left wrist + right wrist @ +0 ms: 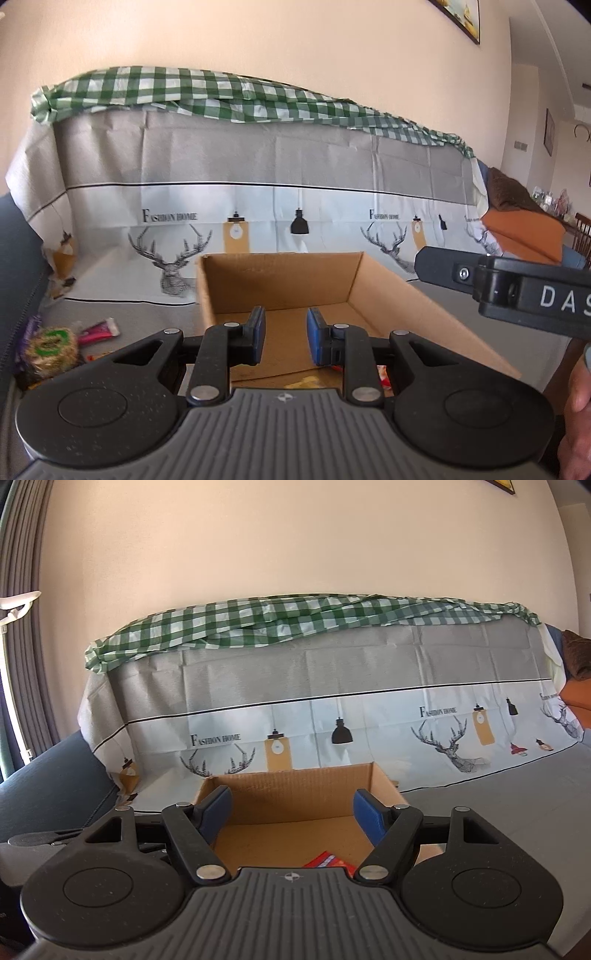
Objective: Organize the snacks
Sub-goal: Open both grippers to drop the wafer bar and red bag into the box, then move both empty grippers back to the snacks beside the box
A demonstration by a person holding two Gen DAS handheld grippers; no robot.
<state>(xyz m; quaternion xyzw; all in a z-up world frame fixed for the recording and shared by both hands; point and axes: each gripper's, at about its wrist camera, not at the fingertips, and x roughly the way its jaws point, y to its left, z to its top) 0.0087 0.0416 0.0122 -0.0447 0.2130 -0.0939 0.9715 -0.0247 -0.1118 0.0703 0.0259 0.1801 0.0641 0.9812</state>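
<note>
Jaws — blue-padded, parted — above corrugated cardboard box (295, 786).

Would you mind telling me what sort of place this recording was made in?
Probably a home living room: a sofa draped with a printed cover, a framed picture on the wall, and a dining chair further off.

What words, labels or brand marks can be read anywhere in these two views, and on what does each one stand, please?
"FASHION HOME": printed repeatedly on the grey cloth draped behind the cardboard box.
"DAS": white letters, cut off at the frame edge, on the right gripper seen in the left wrist view.
Snack wrappers beside the box and the red packet inside it: print too blurred to read.
</note>
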